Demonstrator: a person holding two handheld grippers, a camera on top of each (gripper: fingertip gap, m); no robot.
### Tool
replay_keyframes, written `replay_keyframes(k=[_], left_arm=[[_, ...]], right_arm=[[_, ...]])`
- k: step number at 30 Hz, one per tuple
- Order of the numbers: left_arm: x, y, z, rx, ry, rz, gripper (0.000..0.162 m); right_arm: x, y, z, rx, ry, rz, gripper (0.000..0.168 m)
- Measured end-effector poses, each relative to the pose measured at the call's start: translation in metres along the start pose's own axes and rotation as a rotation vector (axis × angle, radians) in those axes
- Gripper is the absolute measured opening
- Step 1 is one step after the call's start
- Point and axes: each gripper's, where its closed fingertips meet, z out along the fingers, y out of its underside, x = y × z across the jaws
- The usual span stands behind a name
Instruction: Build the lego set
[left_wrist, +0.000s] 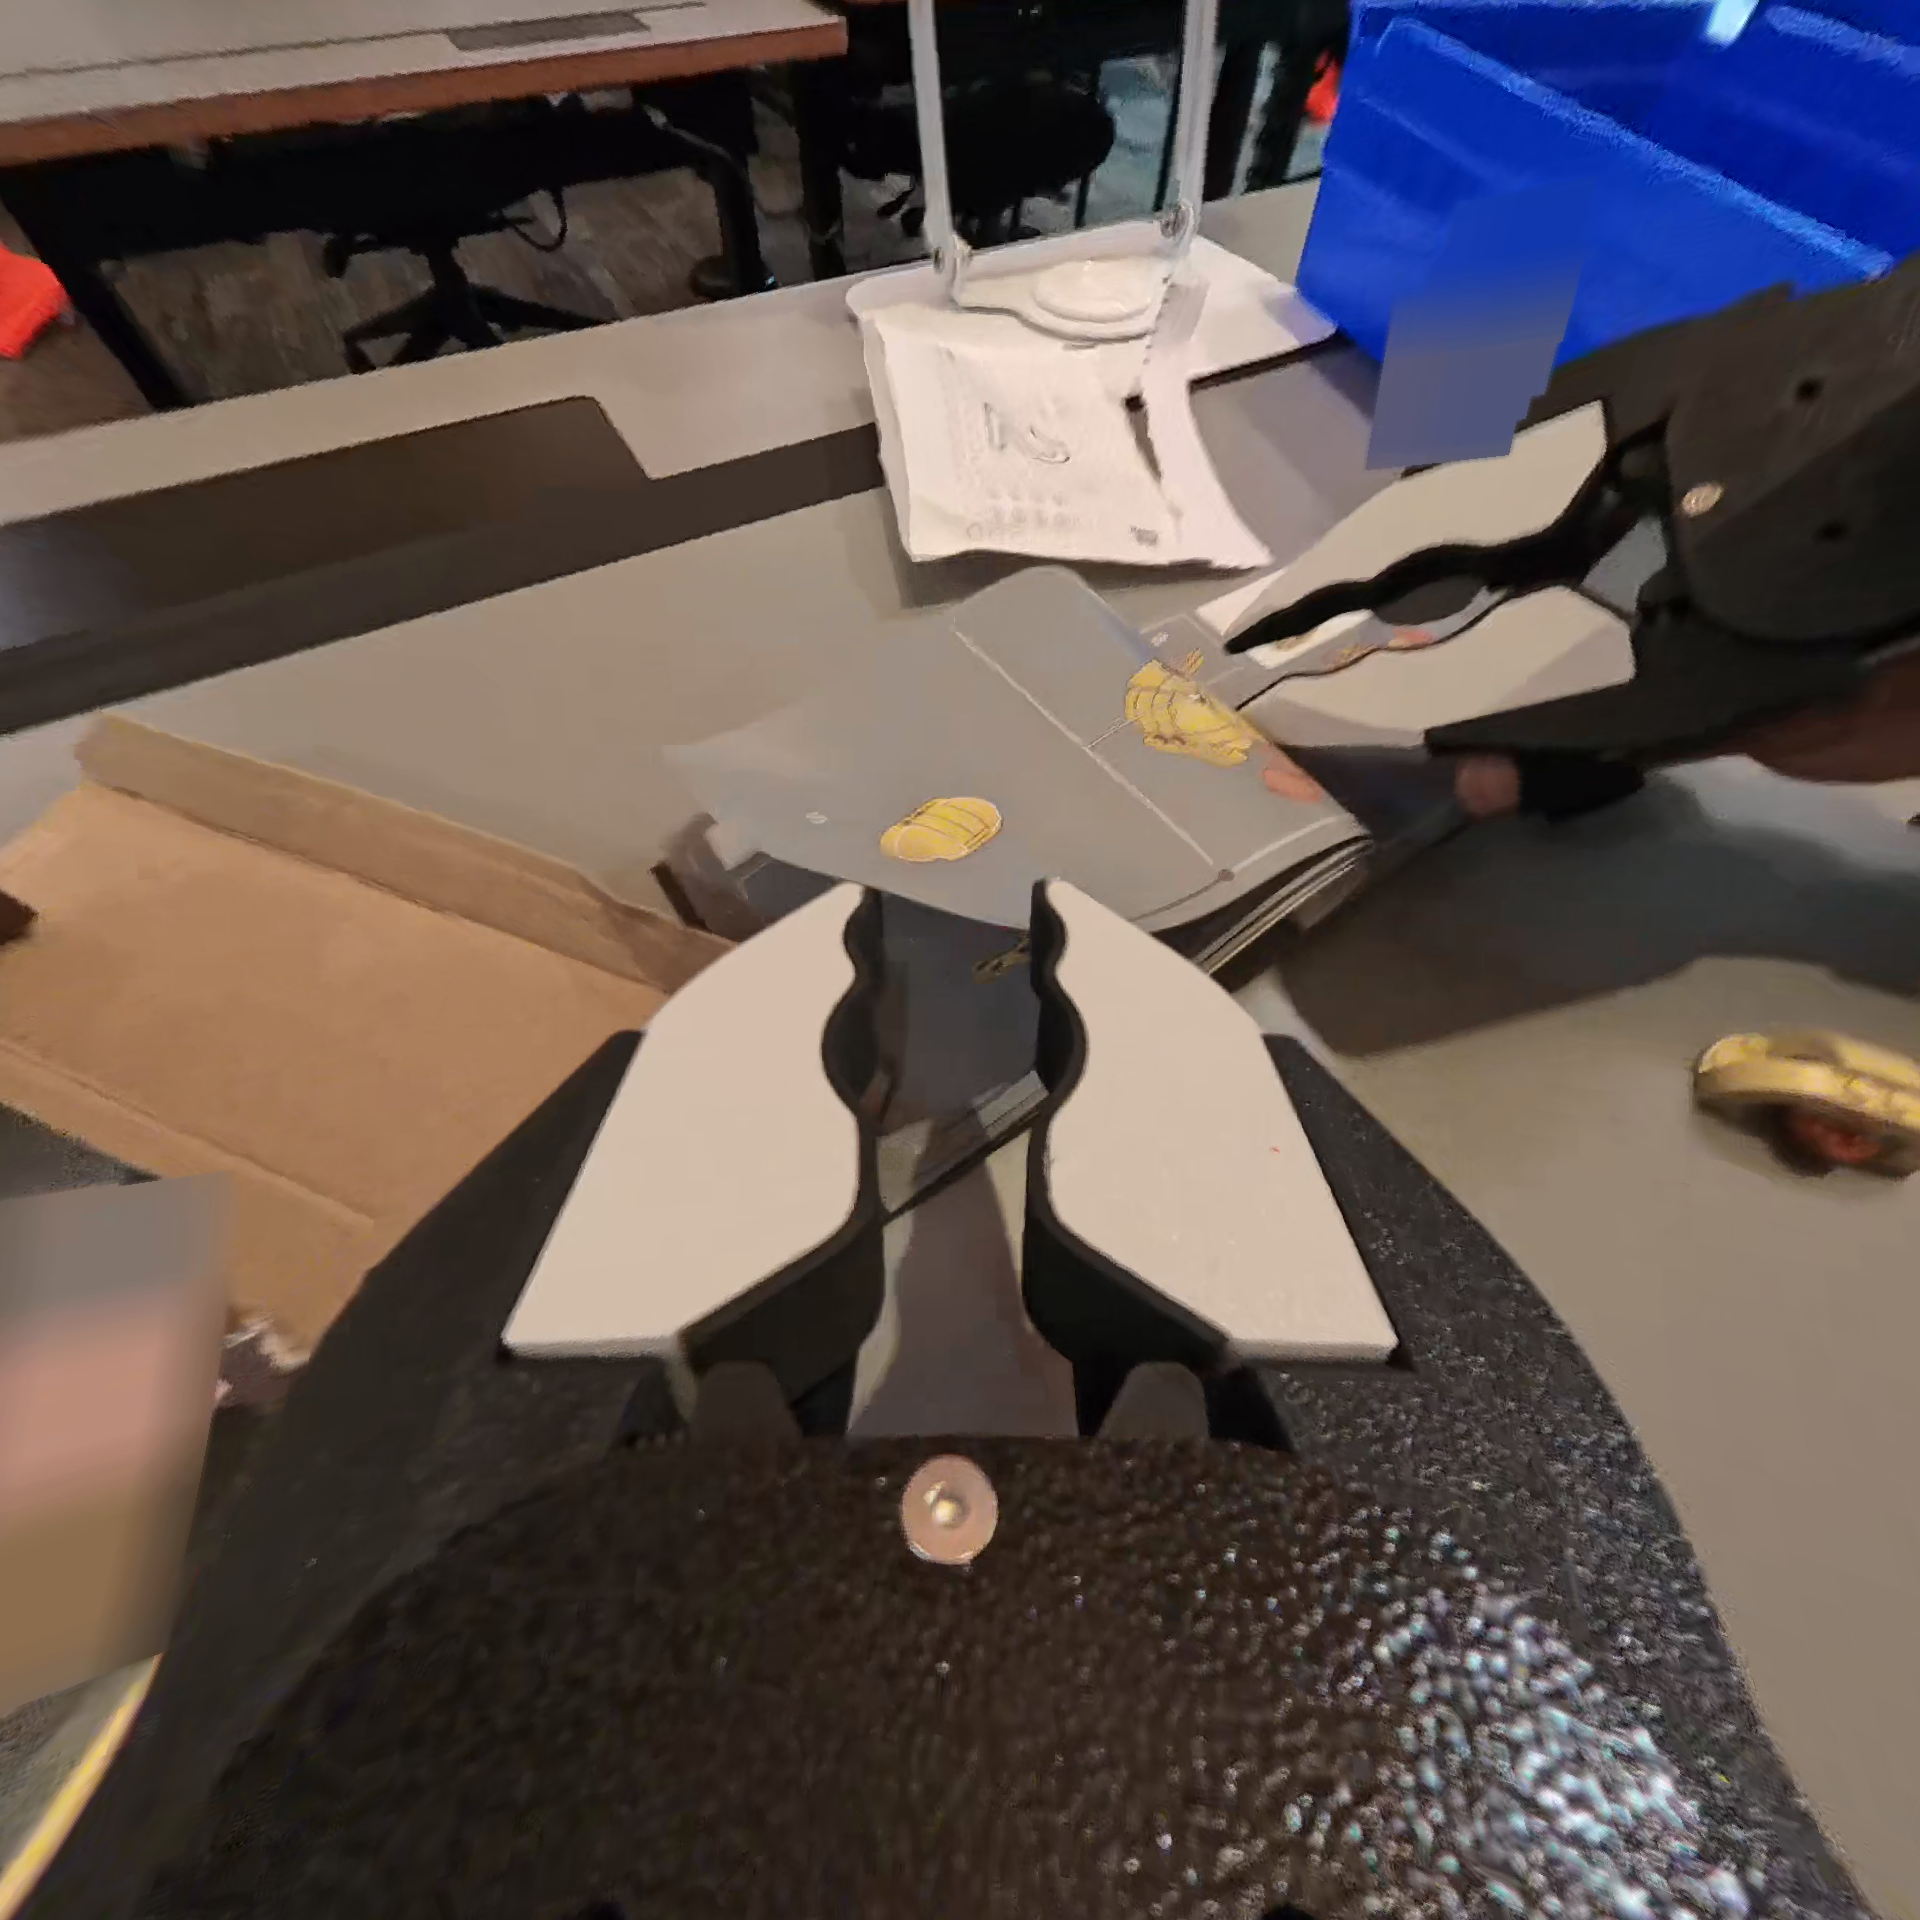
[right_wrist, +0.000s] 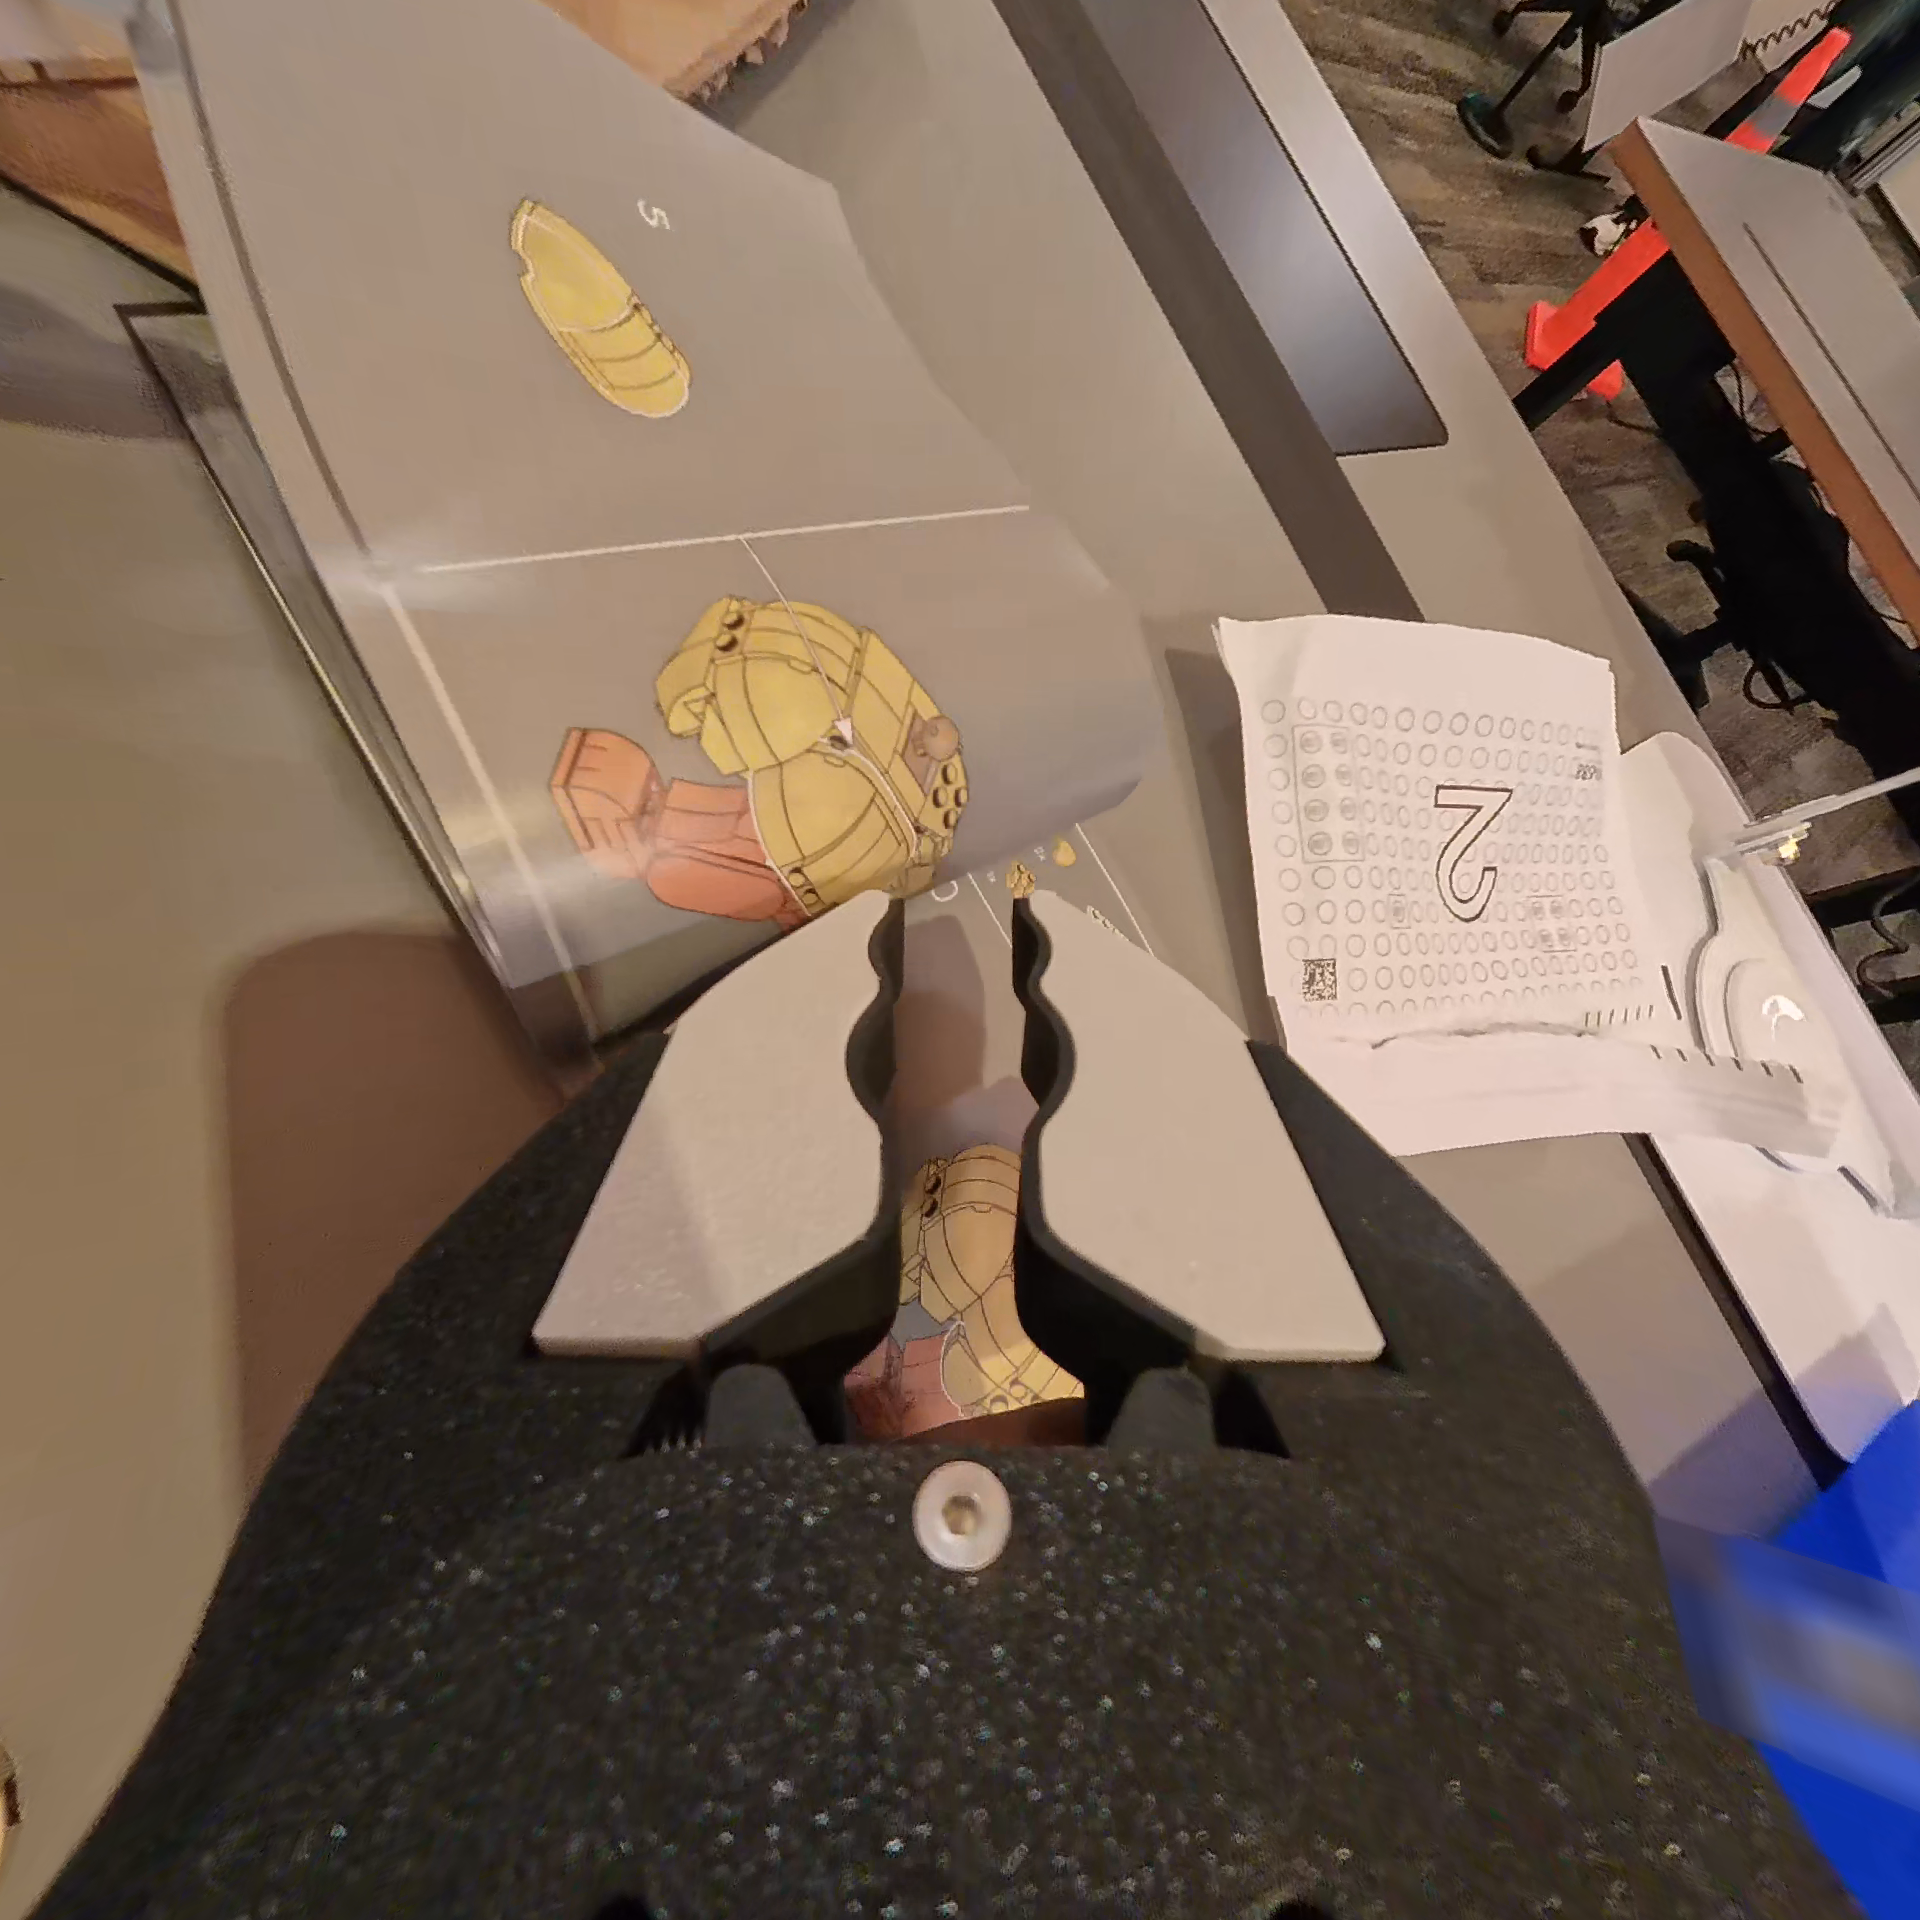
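Centrally on the grey desk (left_wrist: 499, 665) lies the instruction booklet (left_wrist: 987, 769), open, one grey page (right_wrist: 644, 499) curling up off the stack, printed with gold and reddish-brown build drawings. Just right of it in the left wrist view, a small gold lego assembly (left_wrist: 1813, 1086) with a reddish part beneath, resting on the desk apart from the booklet. Over the booklet's right edge, the right gripper (left_wrist: 1236, 639), jaws nearly together at the tips; from its own camera a narrow gap shows between the fingers (right_wrist: 748, 1143) with printed pages seen through it, though whether any page is pinched cannot be told. Nearer, the left gripper (left_wrist: 951, 894), jaws parted and released, tips hovering at the near edge of the lifted page, a dark page visible through the gap. Left of the booklet, a flattened brown cardboard box (left_wrist: 260, 987). Beyond the booklet, a torn white paper bag (right_wrist: 1455, 873) printed with rows of circles, beside a clear plastic stand (left_wrist: 1060, 260) on a white base. At far right, a blue bin (left_wrist: 1558, 187). Behind the desk, another table and dark chair legs on carpet.
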Motion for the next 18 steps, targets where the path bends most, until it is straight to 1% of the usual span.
replay_keyframes(k=[4,8,11,13,16,18], left_arm=[[-0.010,0.007,-0.008,-0.052,-0.093,0.132,0.028],[-0.017,0.013,-0.014,-0.097,-0.161,0.245,0.024],[-0.033,0.027,-0.021,-0.203,-0.245,0.373,0.027],[-0.041,0.034,-0.025,-0.269,-0.272,0.453,0.029],[-0.052,0.034,-0.032,-0.323,-0.313,0.527,0.027],[-0.063,0.033,-0.039,-0.387,-0.355,0.576,0.029]], right_arm=[[-0.001,-0.001,0.001,0.002,0.000,-0.004,0.019],[0.000,-0.001,0.001,0.003,0.000,-0.004,0.019],[0.000,0.000,0.002,0.002,-0.003,-0.003,0.019],[-0.001,0.000,0.002,0.003,-0.004,-0.004,0.019],[-0.001,0.000,0.002,0.002,-0.007,-0.007,0.019],[-0.001,0.000,0.003,0.000,-0.007,-0.008,0.019]])
